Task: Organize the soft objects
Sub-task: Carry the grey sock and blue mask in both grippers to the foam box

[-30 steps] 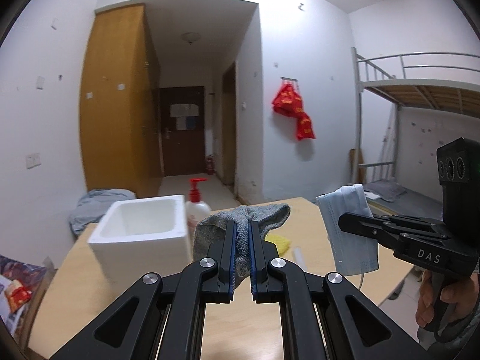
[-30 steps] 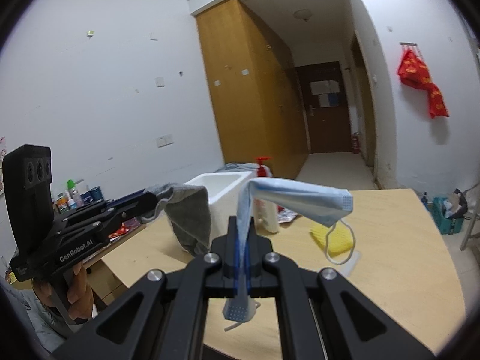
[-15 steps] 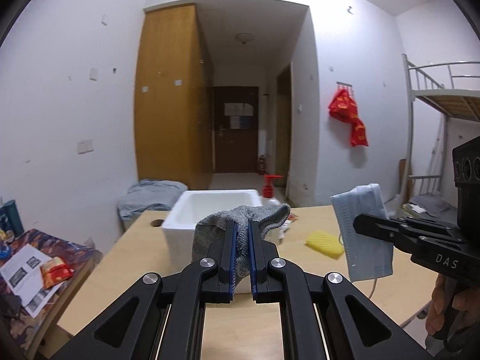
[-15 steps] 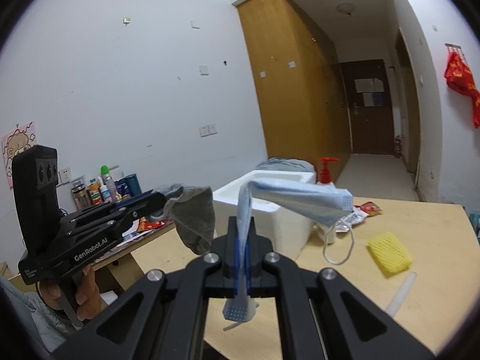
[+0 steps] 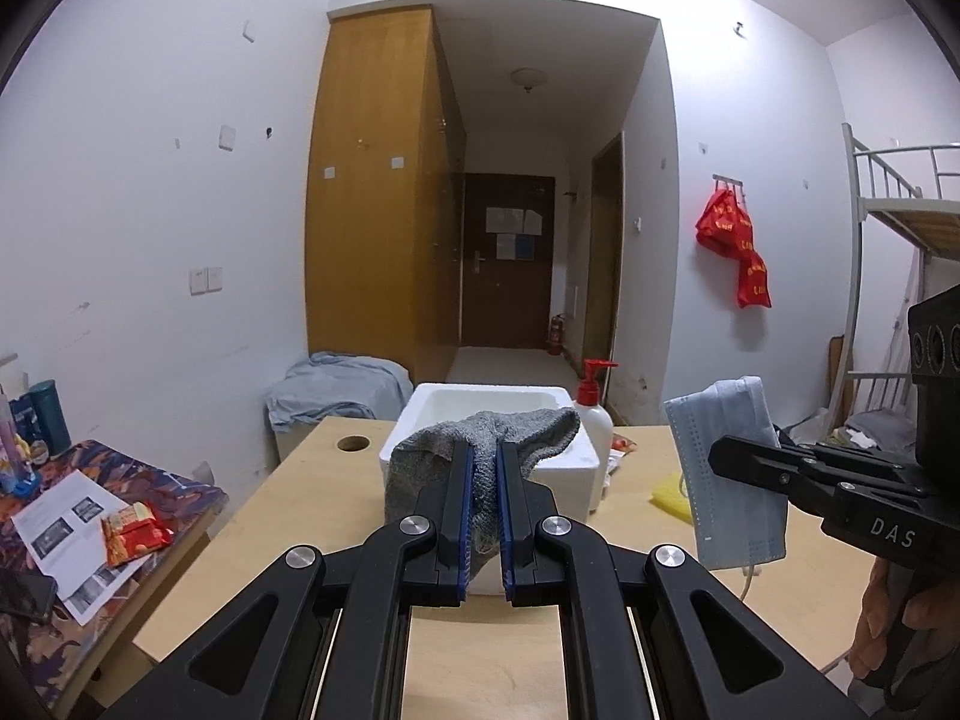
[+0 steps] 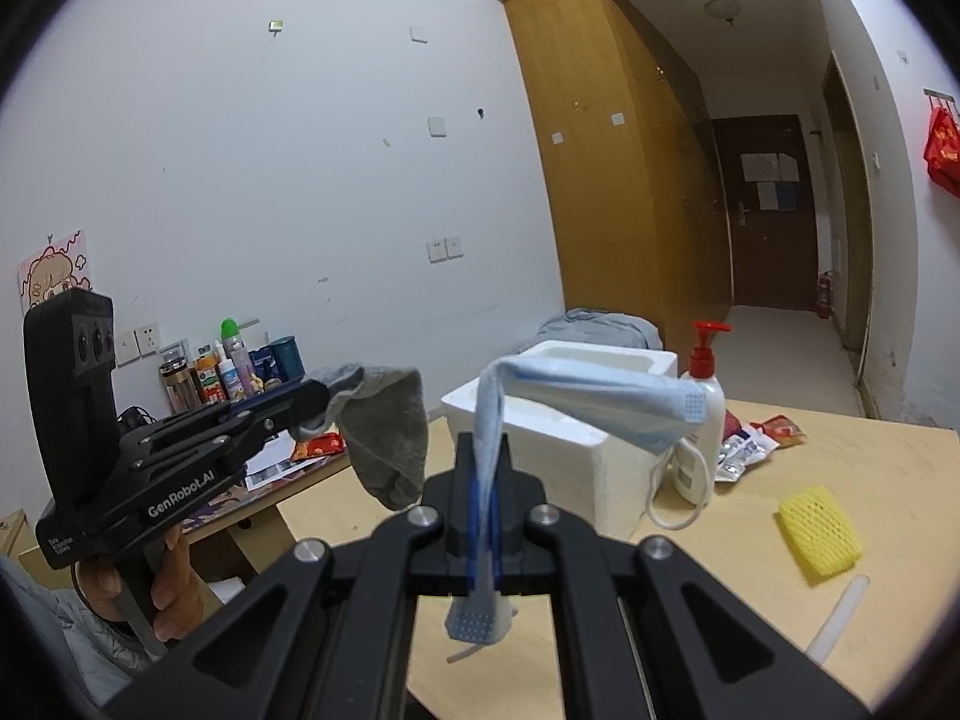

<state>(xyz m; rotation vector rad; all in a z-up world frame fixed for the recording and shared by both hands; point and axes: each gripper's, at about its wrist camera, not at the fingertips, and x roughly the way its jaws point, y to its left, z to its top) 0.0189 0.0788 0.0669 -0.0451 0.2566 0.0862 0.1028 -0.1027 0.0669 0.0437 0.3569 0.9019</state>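
My left gripper [image 5: 485, 456] is shut on a grey sock [image 5: 528, 433] and holds it in the air in front of a white foam box [image 5: 558, 468]. The sock [image 6: 387, 438] and left gripper [image 6: 312, 402] also show in the right wrist view. My right gripper [image 6: 485, 456] is shut on a blue face mask [image 6: 594, 396], held above the wooden table [image 6: 870, 480], near the box [image 6: 576, 456]. In the left wrist view the mask [image 5: 729, 468] hangs from the right gripper [image 5: 720, 456]. A yellow foam net [image 6: 819, 531] lies on the table.
A pump bottle [image 6: 702, 414] with a red top stands beside the box, with snack wrappers [image 6: 756, 441] behind it. A white tube [image 6: 840, 612] lies near the yellow net. A side table [image 5: 72, 516] with papers and bottles stands at the left. A bunk bed [image 5: 900, 228] is at the right.
Both grippers have swung left with their loads; the foam box now sits straight ahead of the left gripper. Both stay shut.
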